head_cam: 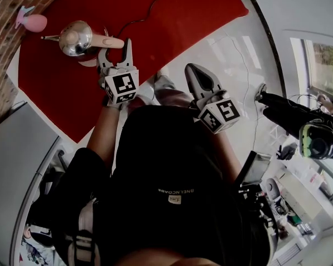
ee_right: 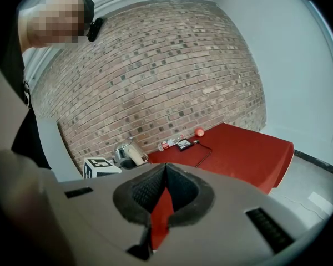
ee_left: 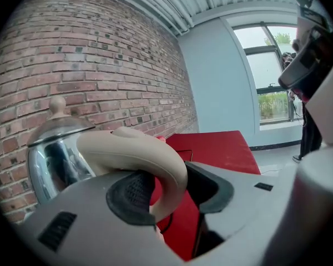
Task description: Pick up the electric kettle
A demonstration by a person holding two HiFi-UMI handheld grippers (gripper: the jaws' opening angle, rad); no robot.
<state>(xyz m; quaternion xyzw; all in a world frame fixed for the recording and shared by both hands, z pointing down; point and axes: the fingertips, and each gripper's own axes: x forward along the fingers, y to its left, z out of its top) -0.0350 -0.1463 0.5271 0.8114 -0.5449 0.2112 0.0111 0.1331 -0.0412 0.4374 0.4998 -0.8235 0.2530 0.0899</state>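
1. Currently, the left gripper (head_cam: 115,53) (ee_left: 175,187) is clamping the beige handle (head_cam: 112,42) (ee_left: 139,148) of the electric kettle (head_cam: 75,37) (ee_left: 53,159). In the left gripper view the curve of the handle is sitting between the two dark pads, and both are pressing against it.
2. The electric kettle is sitting upright over the far left part of the red mat (head_cam: 172,21) (ee_left: 222,148), close to the brick wall (head_cam: 5,4) (ee_left: 100,65). Its polished metal body is carrying a knobbed lid. Whether its underside is touching the mat cannot be told.
3. The right gripper (head_cam: 193,71) (ee_right: 165,173) is hanging beside the left one, well apart from the kettle, near the edge where the mat is meeting the pale floor (head_cam: 233,43). Its jaws are resting tip to tip with nothing between them; only the mat is showing through the slit below the pads.
4. Each gripper's marker cube is facing up toward the head camera: the left cube (head_cam: 121,87) and the right cube (head_cam: 221,114).
5. A pink object (head_cam: 33,22) is lying near the kettle, by the wall. A black cable (head_cam: 152,7) (ee_right: 202,157) is trailing across the mat.
6. In the right gripper view, a red ball (ee_right: 200,132), a bottle (ee_right: 167,144) and a dark flat device (ee_right: 184,143) are lying at the far end of the mat, against the wall.
7. The person, wearing a black top (head_cam: 172,193), is standing over the near edge of the mat.
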